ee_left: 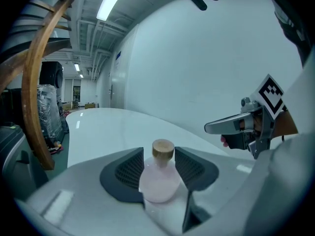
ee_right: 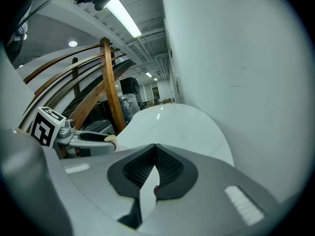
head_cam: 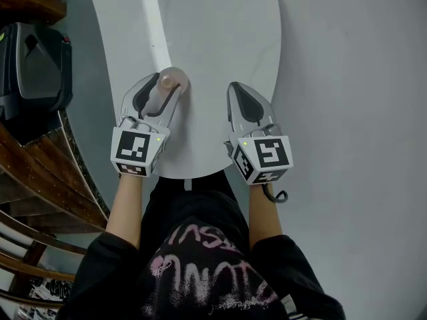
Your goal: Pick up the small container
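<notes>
gripping the small container (ee_left: pixel 158 180) by its pink body, the left gripper (head_cam: pixel 165 83) has both jaws clamped on it. the bottle is upright at the white table (head_cam: pixel 220 32), long axis vertical, cork (ee_left: pixel 163 149) pointing up. right gripper (ee_right: pixel 155 149): jaws pressed together, empty.
</notes>
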Demonstrator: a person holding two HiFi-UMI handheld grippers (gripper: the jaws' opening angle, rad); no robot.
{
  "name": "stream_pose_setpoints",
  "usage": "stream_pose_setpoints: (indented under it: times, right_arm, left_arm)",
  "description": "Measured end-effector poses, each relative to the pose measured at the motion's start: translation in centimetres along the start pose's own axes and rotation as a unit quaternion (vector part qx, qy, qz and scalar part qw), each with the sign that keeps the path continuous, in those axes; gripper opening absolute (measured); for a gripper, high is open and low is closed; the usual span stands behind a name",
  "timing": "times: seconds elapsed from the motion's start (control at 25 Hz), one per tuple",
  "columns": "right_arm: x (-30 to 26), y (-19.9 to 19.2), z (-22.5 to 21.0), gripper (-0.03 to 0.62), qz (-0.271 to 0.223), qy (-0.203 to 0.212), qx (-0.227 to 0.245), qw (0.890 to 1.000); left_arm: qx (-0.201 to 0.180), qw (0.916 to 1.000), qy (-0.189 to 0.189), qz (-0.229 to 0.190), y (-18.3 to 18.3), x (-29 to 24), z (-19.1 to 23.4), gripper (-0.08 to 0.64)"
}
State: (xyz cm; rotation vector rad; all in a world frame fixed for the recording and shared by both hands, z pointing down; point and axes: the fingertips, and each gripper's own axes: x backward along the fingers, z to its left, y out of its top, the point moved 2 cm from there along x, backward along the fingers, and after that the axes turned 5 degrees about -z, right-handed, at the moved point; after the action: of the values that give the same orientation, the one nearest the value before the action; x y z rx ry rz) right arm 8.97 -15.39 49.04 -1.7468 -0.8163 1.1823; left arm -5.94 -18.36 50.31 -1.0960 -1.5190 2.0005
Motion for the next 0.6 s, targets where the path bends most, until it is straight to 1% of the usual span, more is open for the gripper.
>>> stream_pose_setpoints:
  times: [0.2, 0.32, 0.4, 0.6]
  right_arm:
    - [0.01, 0.01, -0.4, 0.023, 0.003, 0.0, -0.001, 1.0]
    - [-0.15, -0.15, -0.27, 0.023, 0.003, 0.001, -0.001, 1.0]
    - [-0.26, -0.32, -0.38, 0.023, 0.004, 0.001, -0.001, 1.0]
    - [-0.32, -0.56, -0.6, 0.023, 0.007, -0.002, -0.002, 1.0]
  left_arm:
    - [0.002, 1.0, 0.002, 0.002, 0.02, -0.25, -0.1, 0.199]
    - [-0.007, 1.0, -0.001, -0.004, -0.32, -0.33, -0.14, 0.193]
    - [-0.015, 0.9999, -0.004, -0.006, -0.56, -0.51, -0.3, 0.176]
    - [-0.016, 0.9998, -0.004, -0.006, -0.67, -0.78, -0.46, 0.152]
